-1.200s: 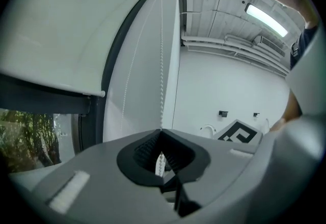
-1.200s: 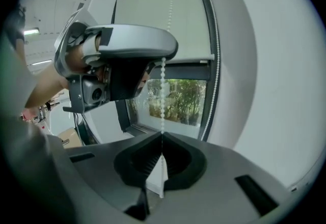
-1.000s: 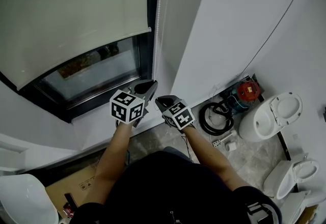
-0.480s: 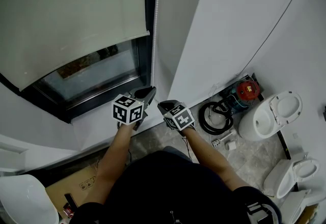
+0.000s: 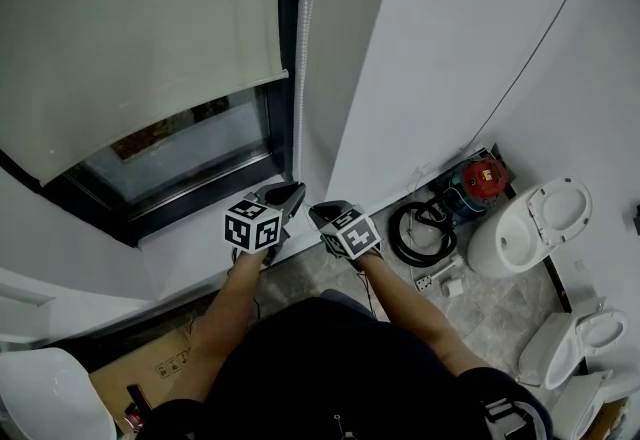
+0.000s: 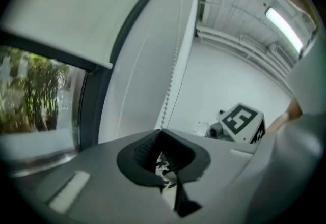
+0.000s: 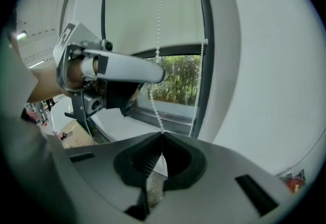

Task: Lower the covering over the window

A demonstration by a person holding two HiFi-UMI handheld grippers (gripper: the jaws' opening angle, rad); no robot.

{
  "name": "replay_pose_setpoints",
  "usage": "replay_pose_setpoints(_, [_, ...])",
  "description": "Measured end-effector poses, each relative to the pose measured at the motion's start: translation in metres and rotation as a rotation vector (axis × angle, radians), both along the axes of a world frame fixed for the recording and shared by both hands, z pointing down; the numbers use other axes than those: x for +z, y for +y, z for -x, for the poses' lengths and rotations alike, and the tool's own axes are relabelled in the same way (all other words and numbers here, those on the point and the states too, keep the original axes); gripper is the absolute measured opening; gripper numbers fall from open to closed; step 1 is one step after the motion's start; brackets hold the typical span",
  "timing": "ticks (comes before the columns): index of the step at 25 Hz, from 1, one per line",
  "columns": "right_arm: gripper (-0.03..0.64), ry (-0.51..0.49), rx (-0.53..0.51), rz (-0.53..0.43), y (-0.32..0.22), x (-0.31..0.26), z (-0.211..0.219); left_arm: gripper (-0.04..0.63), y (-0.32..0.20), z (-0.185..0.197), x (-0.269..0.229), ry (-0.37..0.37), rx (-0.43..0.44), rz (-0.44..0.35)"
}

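A white roller blind [image 5: 130, 28] covers the upper part of the window [image 5: 185, 143]; its lower edge hangs above the bare glass. A white bead chain [image 5: 305, 48] runs down the window's right side. My left gripper [image 5: 293, 192] is shut on this chain just above the sill. In the left gripper view the bead chain [image 6: 170, 80] rises straight out of the closed tips [image 6: 162, 131]. My right gripper [image 5: 318, 211] sits right beside and slightly lower. In its own view the bead chain [image 7: 159, 39] passes the left gripper [image 7: 160, 74] and ends in the right gripper's closed tips [image 7: 163, 135].
A white wall [image 5: 450, 48] stands right of the window. On the floor lie a coiled black hose [image 5: 420, 228], a red device [image 5: 487, 178], two white toilets [image 5: 530, 223] [image 5: 580, 343] and a cardboard box [image 5: 140, 368]. The white sill [image 5: 190, 238] is below the grippers.
Both grippers have come down along the bead chain, the left more than the right. The blind's lower edge shows no clear shift against the window.
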State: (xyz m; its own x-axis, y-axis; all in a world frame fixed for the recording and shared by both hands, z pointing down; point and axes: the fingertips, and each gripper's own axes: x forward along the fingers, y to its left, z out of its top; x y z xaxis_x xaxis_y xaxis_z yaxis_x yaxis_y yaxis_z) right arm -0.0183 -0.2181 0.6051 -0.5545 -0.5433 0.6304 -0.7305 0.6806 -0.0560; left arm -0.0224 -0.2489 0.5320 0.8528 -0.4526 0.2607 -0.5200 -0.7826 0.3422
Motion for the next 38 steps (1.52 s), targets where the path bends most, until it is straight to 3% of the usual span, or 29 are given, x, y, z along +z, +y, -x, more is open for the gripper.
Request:
replay_pose_setpoints(2, [0.012,0.002,0.000,0.002,0.002,0.001,-0.003,0.012,0.001,0.002,0.002,0.041,-0.023,0.023])
replay_pose_setpoints(5, [0.014,0.001,0.003,-0.020,0.001,-0.003,-0.008,0.012,-0.004,0.003,0.001,0.023,-0.036,0.000])
replay_pose_setpoints(8, [0.020,-0.034,0.035,-0.071,-0.003,-0.024,-0.013,0.012,-0.009,0.010,0.002,0.050,-0.071,0.005])
replay_pose_setpoints(12, [0.094,-0.130,0.089,-0.203,-0.015,-0.081,-0.020,0.012,-0.014,0.015,0.002,0.060,-0.103,-0.009])
replay_pose_setpoints(18, [0.094,-0.249,0.088,-0.414,-0.017,-0.179,-0.025,0.012,-0.018,0.012,0.003,0.062,-0.135,-0.036])
replay_pose_setpoints(20, [0.094,-0.279,0.086,-0.469,-0.014,-0.205,-0.032,0.012,-0.020,0.009,0.006,0.045,-0.142,-0.034])
replay_pose_setpoints(23, [0.094,-0.311,0.092,-0.535,-0.011,-0.237,-0.045,0.012,-0.019,0.005,0.031,-0.044,-0.143,-0.012])
replay_pose_setpoints(26, [0.094,-0.332,0.081,-0.570,-0.008,-0.260,-0.056,0.012,-0.014,0.008,0.041,0.014,-0.222,-0.001])
replay_pose_setpoints(29, [0.094,-0.351,0.070,-0.601,-0.009,-0.280,-0.068,0.015,-0.015,0.010,0.039,-0.021,-0.295,-0.033])
replay_pose_setpoints(38, [0.089,-0.392,0.049,-0.676,-0.013,-0.310,-0.077,0.017,0.026,0.070,0.122,-0.195,-0.505,0.234])
